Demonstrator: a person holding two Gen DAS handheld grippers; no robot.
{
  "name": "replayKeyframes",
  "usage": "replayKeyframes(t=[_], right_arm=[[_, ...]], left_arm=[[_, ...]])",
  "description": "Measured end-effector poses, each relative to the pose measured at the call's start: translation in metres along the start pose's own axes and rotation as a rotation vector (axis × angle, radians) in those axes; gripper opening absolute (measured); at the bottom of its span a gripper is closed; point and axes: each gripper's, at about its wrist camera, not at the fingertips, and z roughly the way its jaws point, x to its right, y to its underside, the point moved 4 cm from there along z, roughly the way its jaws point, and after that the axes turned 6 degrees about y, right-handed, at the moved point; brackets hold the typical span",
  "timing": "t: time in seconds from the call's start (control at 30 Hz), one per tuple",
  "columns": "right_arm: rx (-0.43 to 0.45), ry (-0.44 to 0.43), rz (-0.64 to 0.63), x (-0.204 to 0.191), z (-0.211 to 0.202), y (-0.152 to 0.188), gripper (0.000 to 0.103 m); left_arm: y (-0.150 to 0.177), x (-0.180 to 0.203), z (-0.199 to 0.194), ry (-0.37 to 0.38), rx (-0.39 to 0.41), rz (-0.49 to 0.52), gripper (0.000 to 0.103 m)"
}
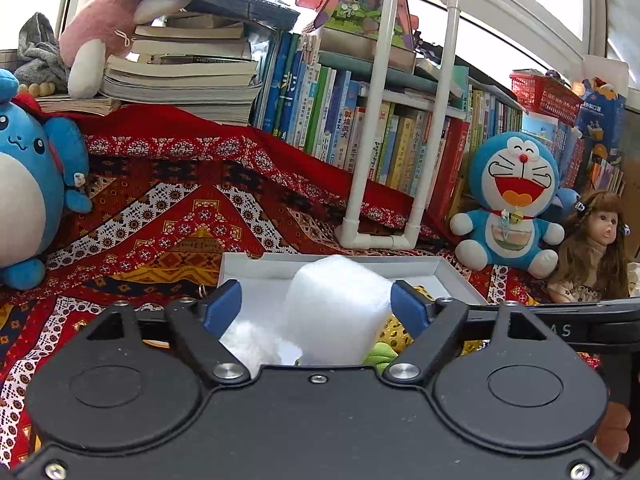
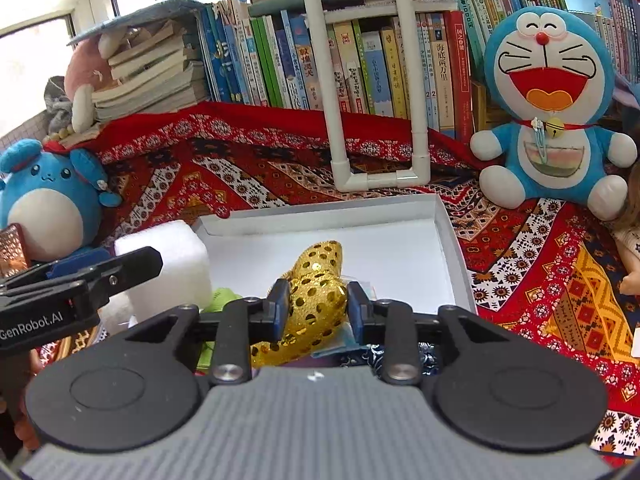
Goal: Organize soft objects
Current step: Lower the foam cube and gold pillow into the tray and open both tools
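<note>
A shallow white box (image 1: 452,272) (image 2: 448,240) lies on the patterned red cloth. My left gripper (image 1: 316,308) is open around a white fluffy block (image 1: 336,304) standing at the box's left end. The left pad is well clear of the block and the right pad is at its edge. In the right wrist view that block (image 2: 168,264) sits behind the left gripper's finger (image 2: 132,266). My right gripper (image 2: 318,312) is low over the box, with a gold sequinned pouch (image 2: 316,292) (image 1: 396,332) between its narrowly parted pads. A green soft item (image 2: 224,296) lies beside it.
A Doraemon plush (image 2: 548,100) (image 1: 512,208) sits at the right and a round blue plush (image 2: 48,200) (image 1: 28,192) at the left. A doll (image 1: 596,248) is at the far right. A white pipe frame (image 2: 380,176) stands behind the box, before rows of books.
</note>
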Motion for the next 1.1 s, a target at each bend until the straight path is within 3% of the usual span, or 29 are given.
replayKeyframes(t=[0.1, 0.13, 0.67, 1.1], right_arm=[[0.016, -0.009, 0.002, 0.002, -0.006, -0.001, 0.048], [0.024, -0.012, 0.002, 0.003, -0.009, -0.001, 0.056], [0.133, -0.047, -0.106, -0.004, -0.059, 0.005, 0.067], [0.224, -0.07, -0.182, -0.008, -0.108, 0.025, 0.074]], left_arm=[[0.0, -0.001, -0.007, 0.01, 0.003, 0.0, 0.087], [-0.001, -0.001, -0.009, 0.01, 0.004, -0.002, 0.087], [0.001, -0.007, -0.06, 0.049, 0.028, -0.062, 0.092], [0.012, 0.005, -0.121, -0.005, 0.042, -0.011, 0.093]])
